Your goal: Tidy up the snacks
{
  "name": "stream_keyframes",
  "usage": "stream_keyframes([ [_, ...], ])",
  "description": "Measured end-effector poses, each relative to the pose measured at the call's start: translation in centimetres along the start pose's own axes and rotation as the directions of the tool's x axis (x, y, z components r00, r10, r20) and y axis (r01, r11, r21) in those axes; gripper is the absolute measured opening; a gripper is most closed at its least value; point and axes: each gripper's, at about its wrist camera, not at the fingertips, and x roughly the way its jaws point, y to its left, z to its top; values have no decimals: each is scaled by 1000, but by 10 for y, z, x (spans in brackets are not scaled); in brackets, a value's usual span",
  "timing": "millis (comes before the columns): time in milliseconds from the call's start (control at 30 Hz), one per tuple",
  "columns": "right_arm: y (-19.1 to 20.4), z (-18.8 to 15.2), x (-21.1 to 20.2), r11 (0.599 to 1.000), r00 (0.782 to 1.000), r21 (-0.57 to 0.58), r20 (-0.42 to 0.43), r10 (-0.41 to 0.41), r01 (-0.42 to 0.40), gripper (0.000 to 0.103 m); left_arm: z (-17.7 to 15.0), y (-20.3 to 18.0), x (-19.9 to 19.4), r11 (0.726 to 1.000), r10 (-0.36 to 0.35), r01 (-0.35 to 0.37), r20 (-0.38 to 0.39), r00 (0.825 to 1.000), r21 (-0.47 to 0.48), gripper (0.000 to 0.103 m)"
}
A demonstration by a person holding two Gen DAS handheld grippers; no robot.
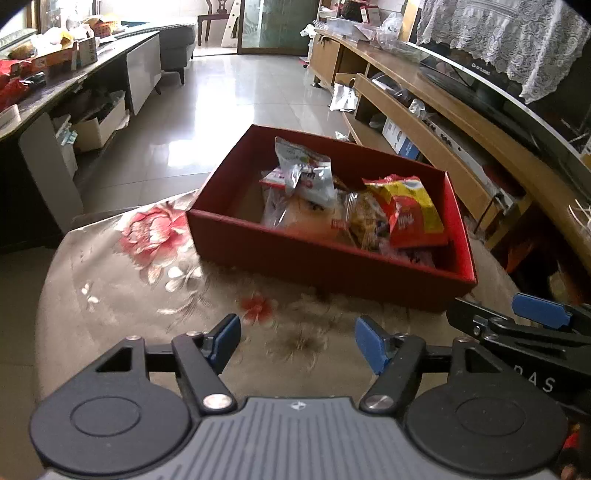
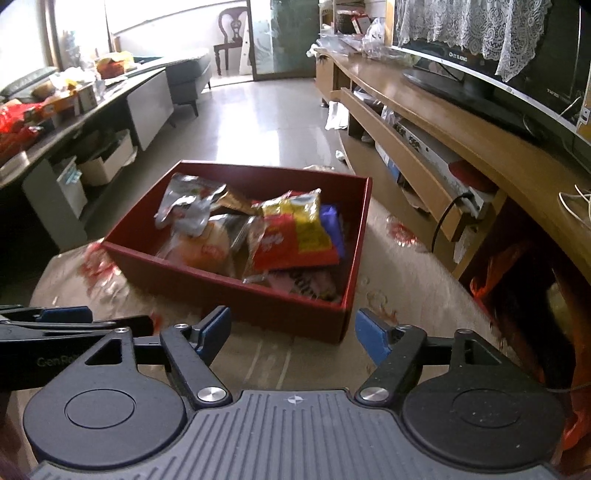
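Both empty, jaws apart: left hand-held gripper and right hand-held gripper sit short of red box; snack packets ahead look boxed; next likely tidy them

A round table covered with a beige floral-print cloth occupies the foreground. Glossy pale floor tiles extend beyond it to a glass sliding door, with a dark wooden chair standing beside the door. A long light-wood media cabinet lines the right wall and carries a flat-screen television draped with white lace fabric. A dark, cluttered counter runs along the left wall, with a grey sofa at its far end.
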Motion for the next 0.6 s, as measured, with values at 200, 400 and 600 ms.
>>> stream_keyframes([
  [200,4,-21,-15,1000,1000,2,-6,0,0,80,-22,3,-14,1000,-3,3,7,1000,17,74],
  [400,7,-39,-26,1000,1000,8,-13,1,-1,80,-42,2,-25,1000,-3,3,9,1000,31,74],
  [600,10,-53,-38,1000,1000,10,-9,6,-6,80,-58,0,-35,999,-12,12,14,1000,37,74],
])
